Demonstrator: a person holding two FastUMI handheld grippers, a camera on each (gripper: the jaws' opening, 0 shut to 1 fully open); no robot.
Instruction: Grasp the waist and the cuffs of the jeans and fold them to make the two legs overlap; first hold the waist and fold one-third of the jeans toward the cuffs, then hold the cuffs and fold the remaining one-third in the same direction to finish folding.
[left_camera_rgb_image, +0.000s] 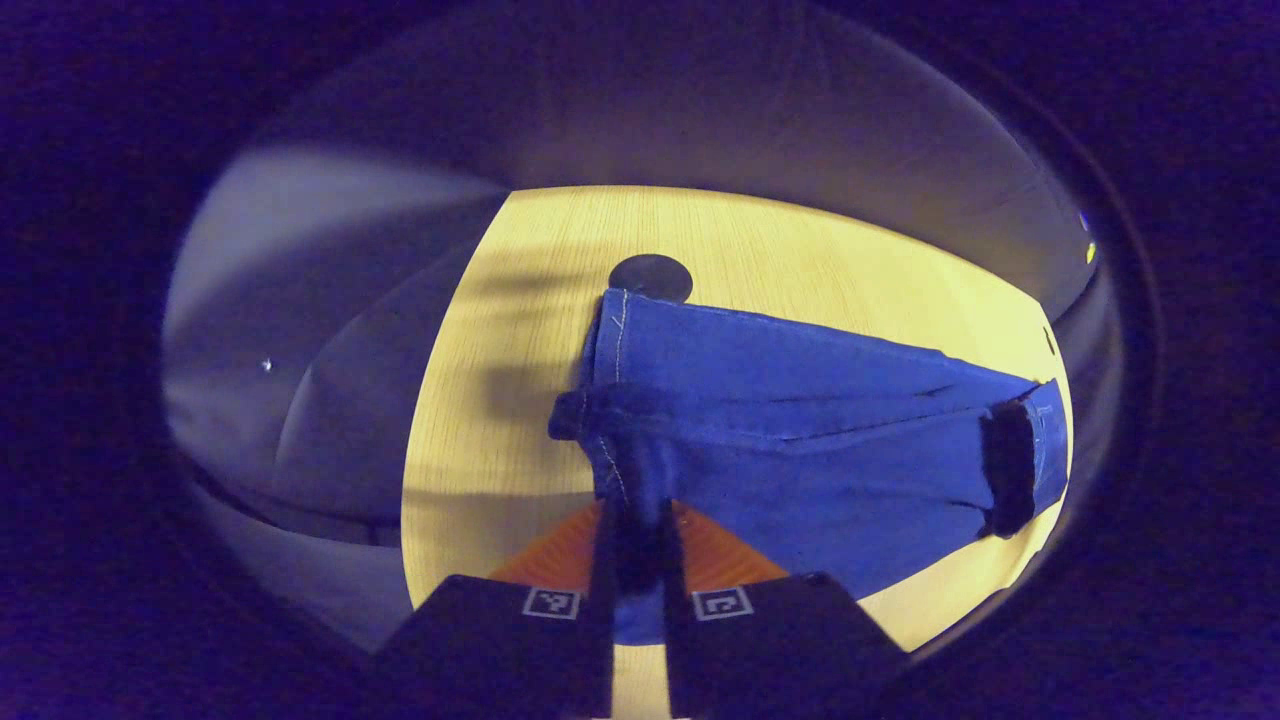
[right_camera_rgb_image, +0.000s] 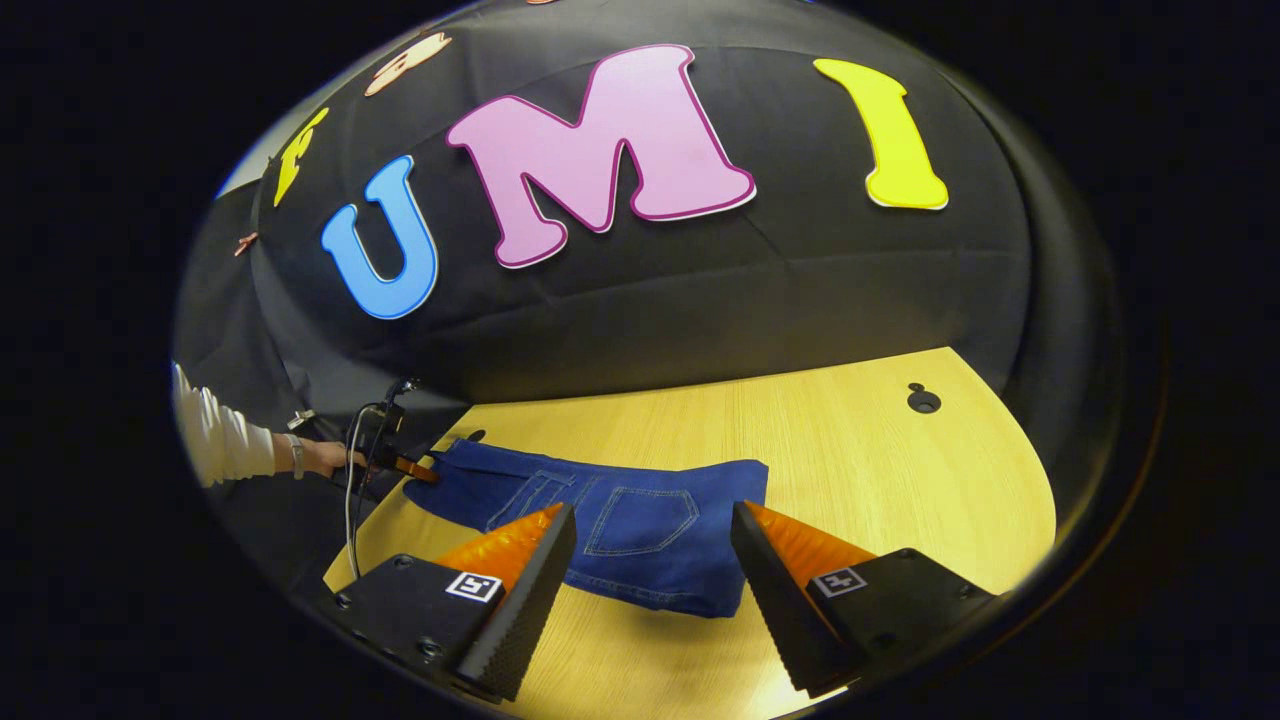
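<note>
The jeans (right_camera_rgb_image: 620, 525) lie on the pale wood-grain table (right_camera_rgb_image: 850, 440) with the two legs already laid one over the other, so the lengthwise fold looks done, while the two one-third folds appear still to come. At the left in the right gripper view, a hand (right_camera_rgb_image: 325, 457) in a white sleeve holds the left gripper (left_camera_rgb_image: 636, 545), clenched on a bunched denim edge near the cuffs. The denim is a stiff-looking blue weave with pale stitched seams, a back pocket (right_camera_rgb_image: 640, 520) outlined in thread and long shallow creases. Further right, the right gripper (right_camera_rgb_image: 652, 555) hovers released, jaws spread wide above the waist end, touching nothing. A dark round hole (right_camera_rgb_image: 923, 400) sits in the tabletop.
</note>
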